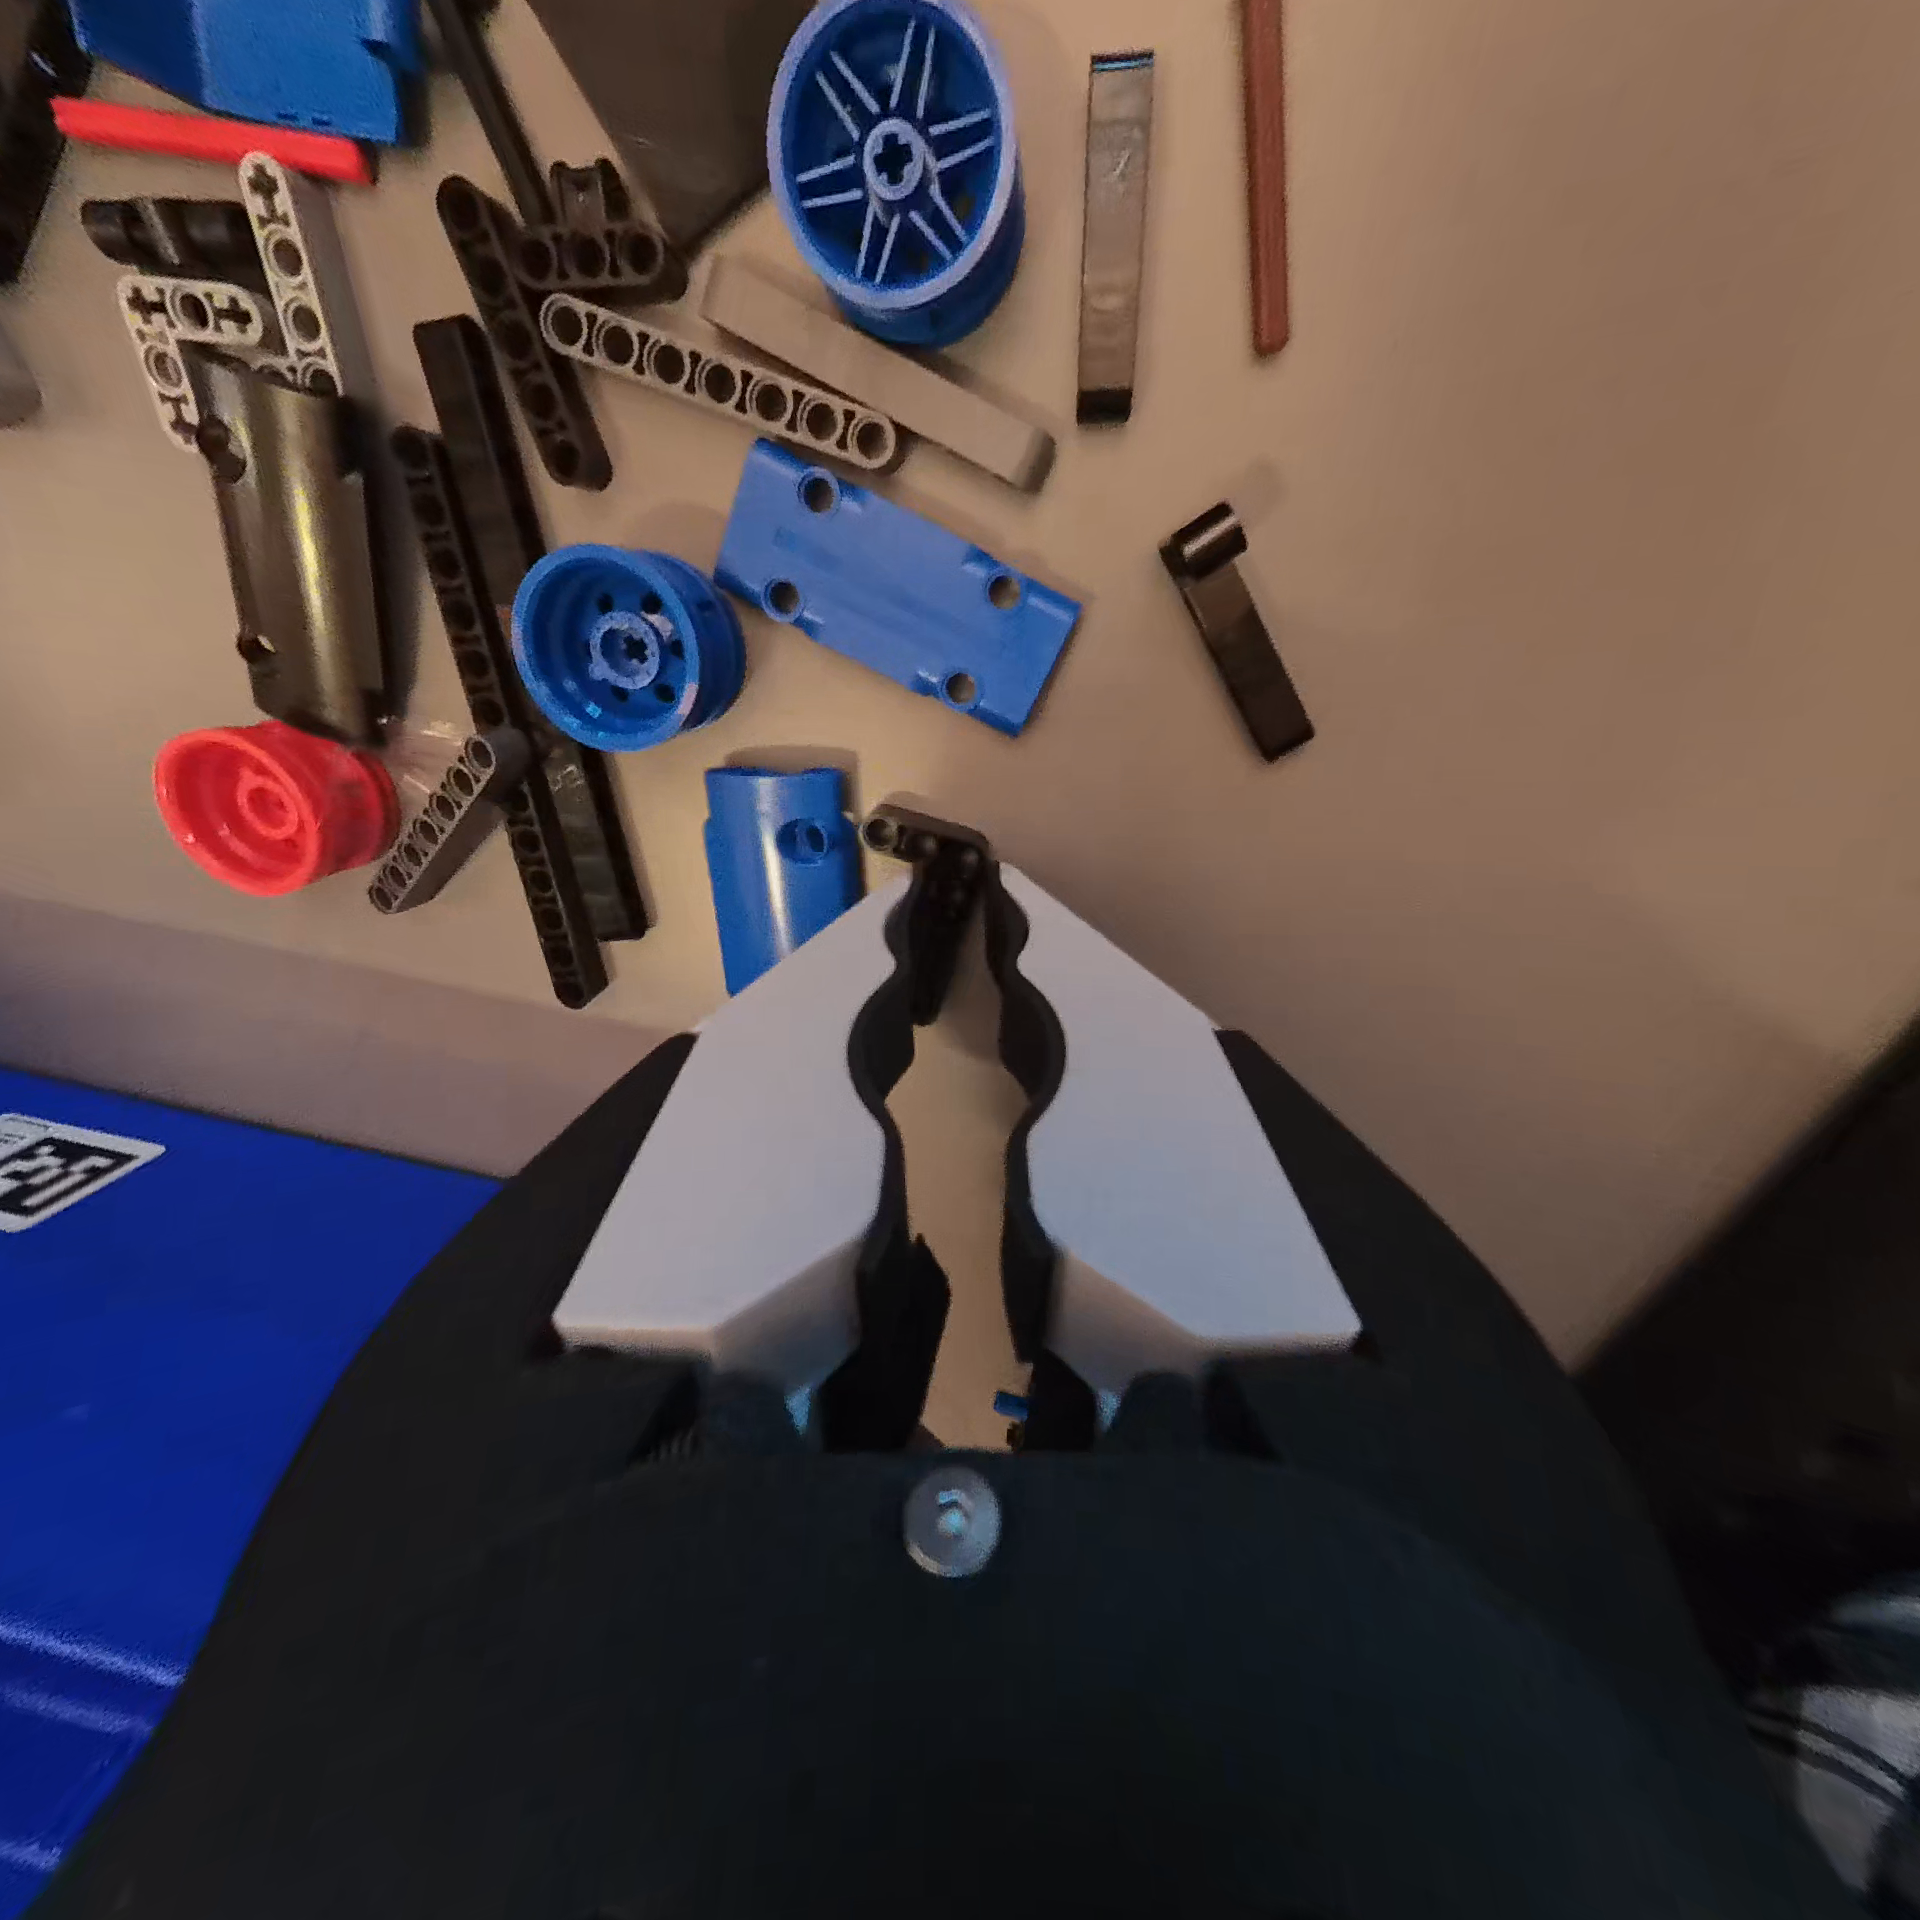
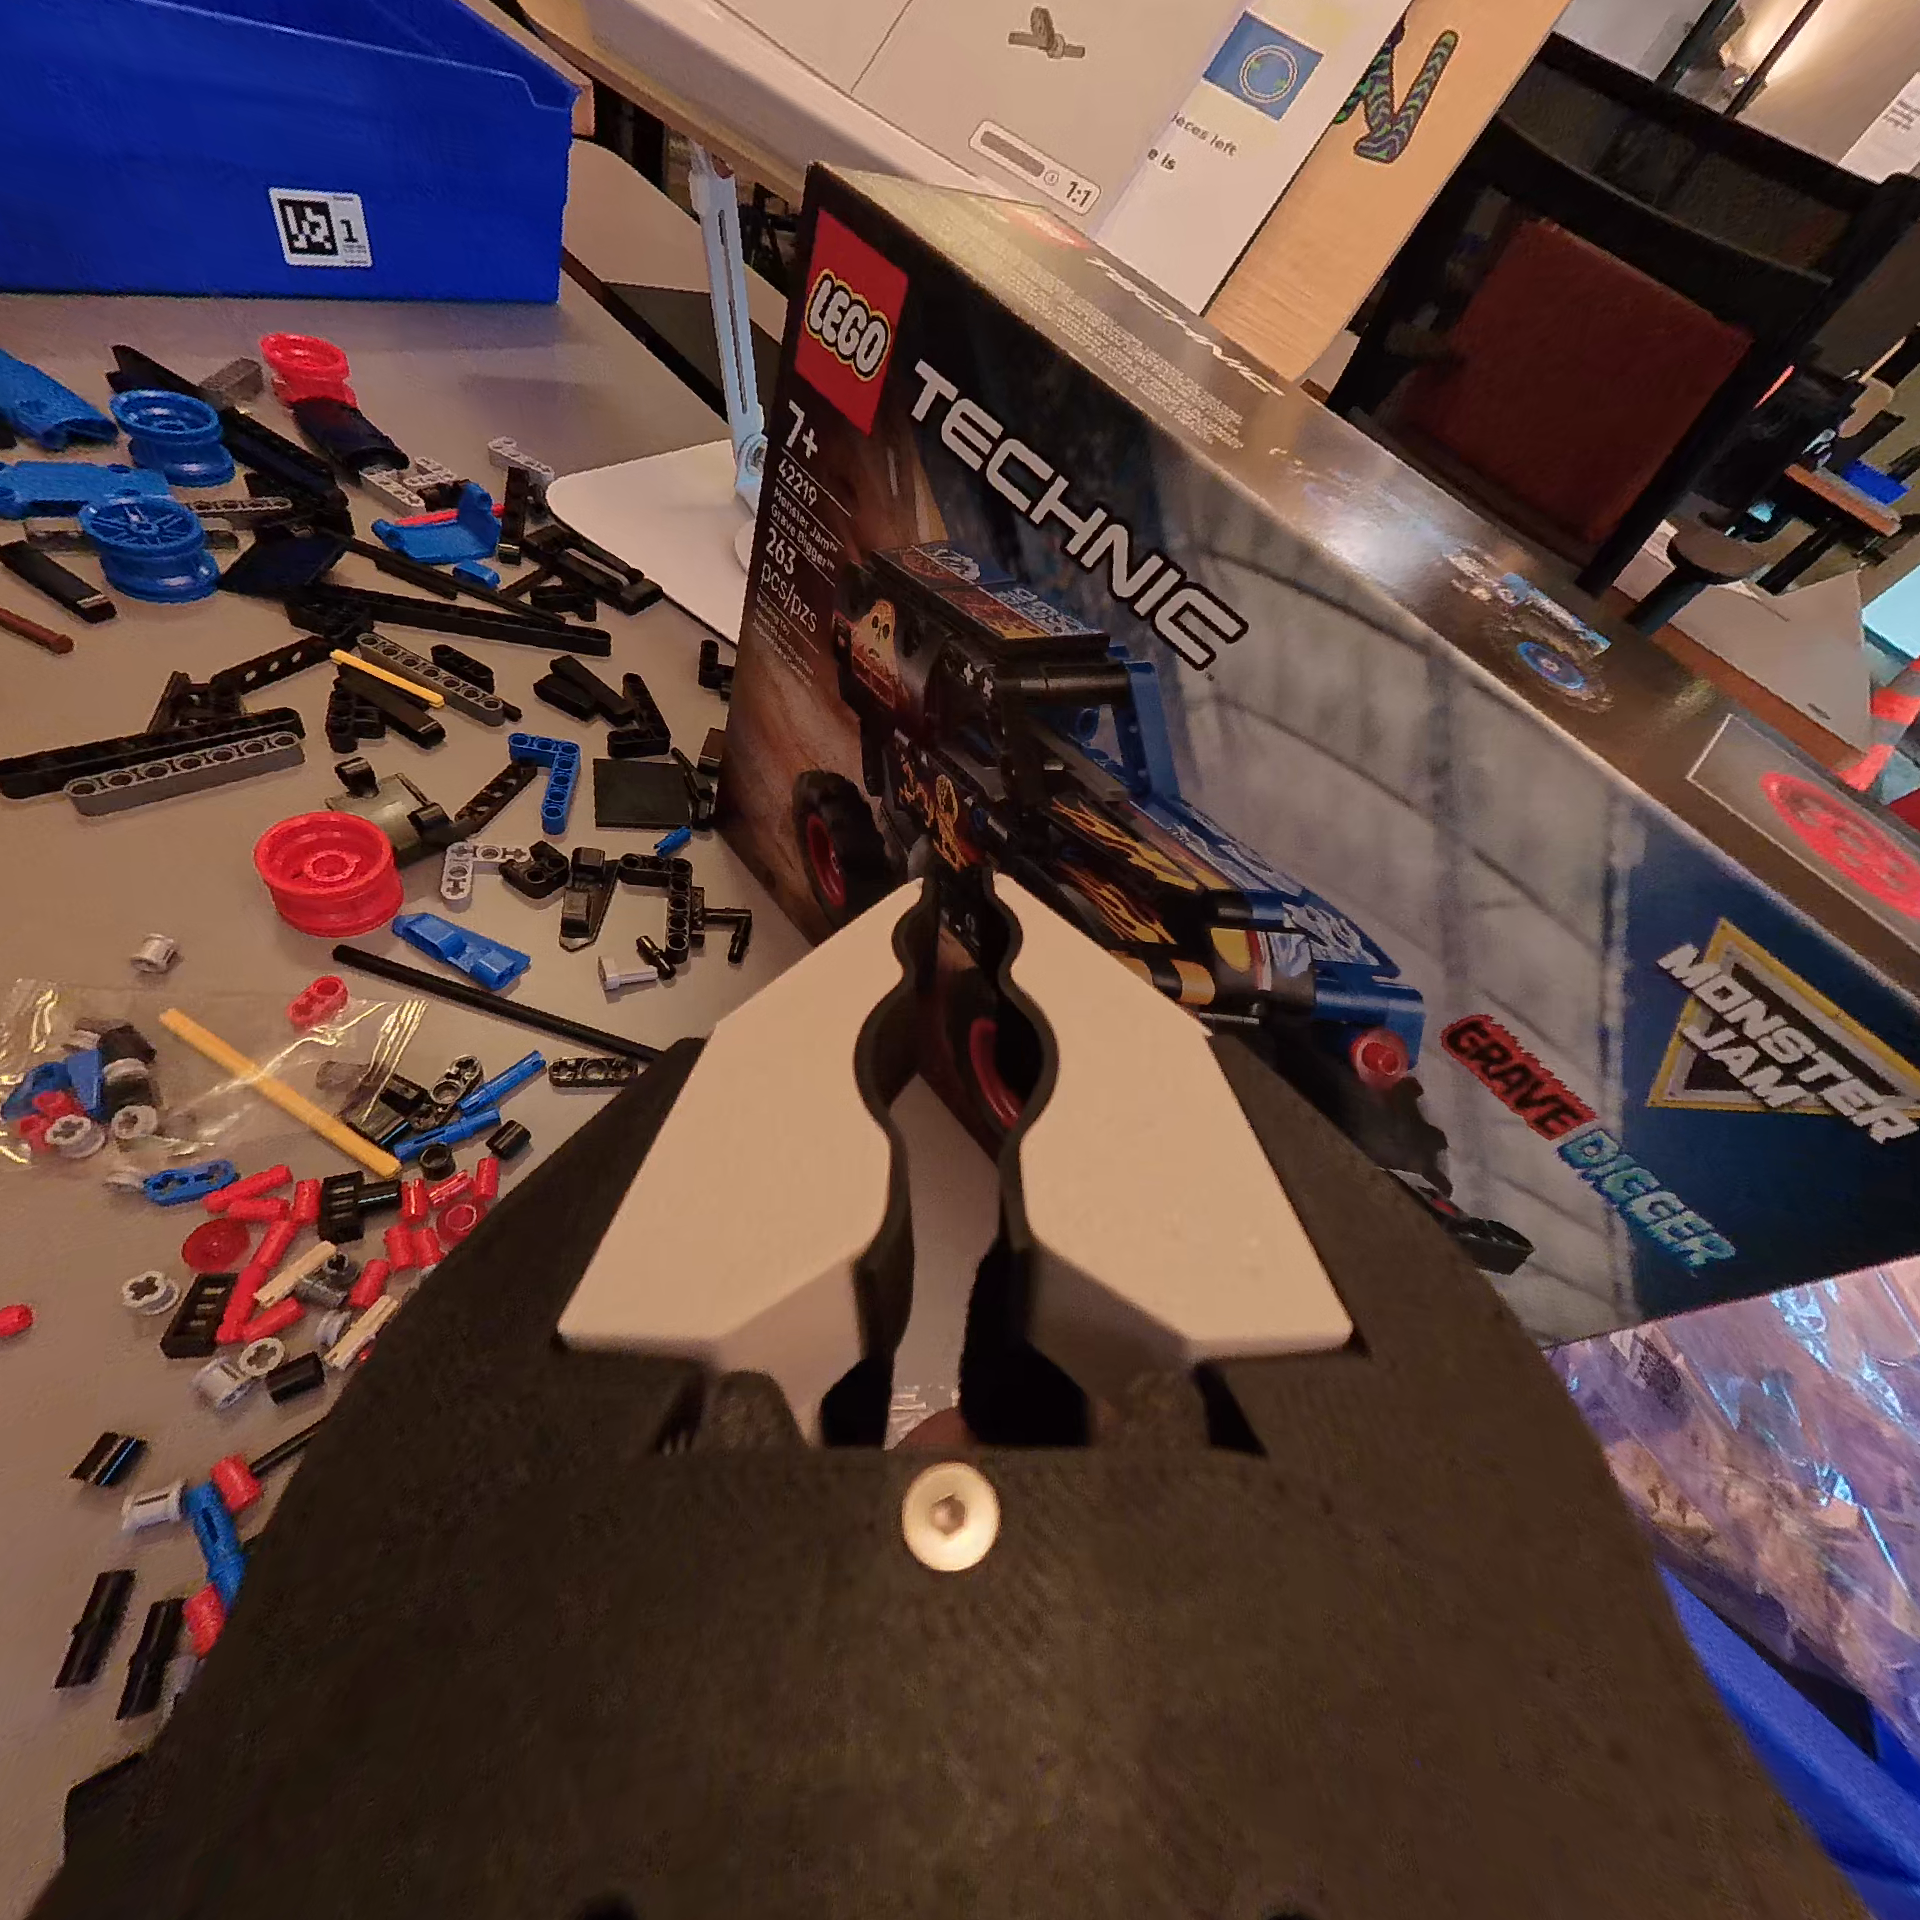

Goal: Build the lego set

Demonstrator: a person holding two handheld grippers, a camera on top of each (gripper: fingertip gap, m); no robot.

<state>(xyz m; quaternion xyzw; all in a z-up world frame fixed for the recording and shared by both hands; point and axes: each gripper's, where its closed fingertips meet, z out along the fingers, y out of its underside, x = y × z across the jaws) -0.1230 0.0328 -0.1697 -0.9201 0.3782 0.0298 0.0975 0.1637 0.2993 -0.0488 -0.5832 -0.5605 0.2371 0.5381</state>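
Black angled beam (image 1: pixel 935 883) sits pinched in the left gripper (image 1: pixel 948 896) fingers above scattered parts, ready for fitting; right gripper (image 2: pixel 954 904) fingers nearly pressed together, empty.

Large spoked wheel (image 1: pixel 896 166) blue. Small wheel (image 1: pixel 623 649) blue; hub (image 1: pixel 265 810) red. Flat panel (image 1: pixel 896 587) blue. Long beam (image 1: pixel 717 379) grey; held angle beam (image 1: pixel 935 862) black. Bench (image 1: pixel 1507 520) beige. Bin (image 2: pixel 281 145) blue. Left hand-held gripper (image 1: pixel 951 883) grey fingers, black pads.
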